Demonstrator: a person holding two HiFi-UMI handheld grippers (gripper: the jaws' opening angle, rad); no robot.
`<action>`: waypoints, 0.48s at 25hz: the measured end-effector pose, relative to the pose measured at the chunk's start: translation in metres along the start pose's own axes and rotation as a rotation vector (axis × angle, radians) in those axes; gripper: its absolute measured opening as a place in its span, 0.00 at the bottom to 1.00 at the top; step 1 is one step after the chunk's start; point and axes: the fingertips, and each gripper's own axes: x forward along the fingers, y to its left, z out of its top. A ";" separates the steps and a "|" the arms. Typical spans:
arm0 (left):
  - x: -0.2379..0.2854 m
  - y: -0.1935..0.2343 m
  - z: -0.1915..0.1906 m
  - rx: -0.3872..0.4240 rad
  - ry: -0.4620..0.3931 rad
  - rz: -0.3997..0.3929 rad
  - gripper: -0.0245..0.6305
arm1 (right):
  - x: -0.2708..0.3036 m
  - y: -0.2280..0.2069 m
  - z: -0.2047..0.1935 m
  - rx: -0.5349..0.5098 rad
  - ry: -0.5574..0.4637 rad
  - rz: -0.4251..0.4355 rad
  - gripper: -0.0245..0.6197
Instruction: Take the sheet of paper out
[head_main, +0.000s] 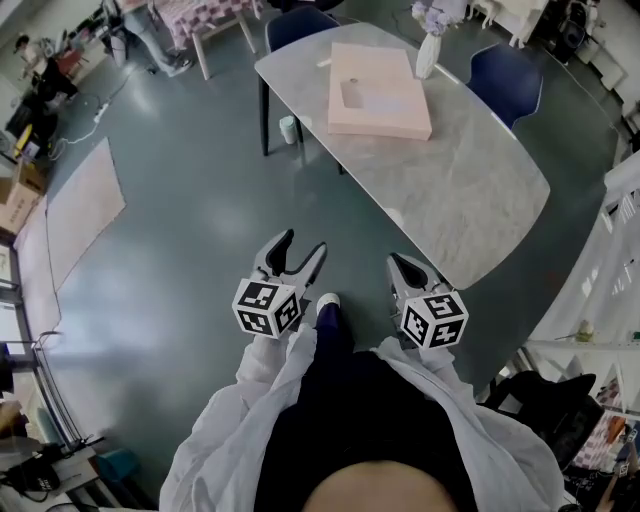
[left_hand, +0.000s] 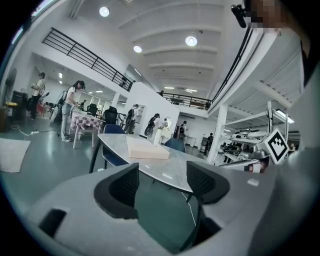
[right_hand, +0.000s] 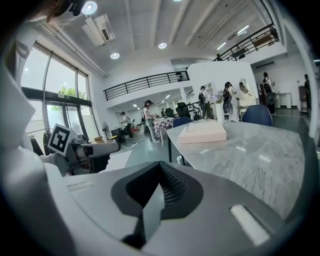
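Observation:
A flat pink box (head_main: 378, 92) lies on the far half of a marble table (head_main: 470, 190), with a shallow rectangular recess in its lid. No loose sheet of paper shows in any view. Both grippers hang over the floor, short of the table's near end. My left gripper (head_main: 302, 243) is open, nothing between its jaws. In the left gripper view the left gripper (left_hand: 162, 175) frames the table (left_hand: 170, 172) and the box (left_hand: 146, 149) far ahead. My right gripper (head_main: 400, 266) is shut and holds nothing. The right gripper (right_hand: 162, 182) points along the table (right_hand: 250, 150) toward the box (right_hand: 202, 133).
Blue chairs (head_main: 300, 25) (head_main: 508, 75) stand at the table's far sides. A white vase (head_main: 428, 50) is beside the box. A small cup (head_main: 288, 128) sits on the floor by a table leg. A pale floor mat (head_main: 85, 205) lies left, shelving (head_main: 600, 300) right.

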 end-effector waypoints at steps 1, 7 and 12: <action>0.006 0.008 0.003 0.000 0.004 -0.001 0.48 | 0.008 -0.002 0.004 0.002 0.001 -0.003 0.05; 0.038 0.045 0.022 0.001 0.013 -0.026 0.48 | 0.053 -0.011 0.028 0.013 -0.007 -0.020 0.05; 0.057 0.073 0.034 0.012 0.015 -0.049 0.48 | 0.084 -0.016 0.044 0.037 -0.022 -0.034 0.05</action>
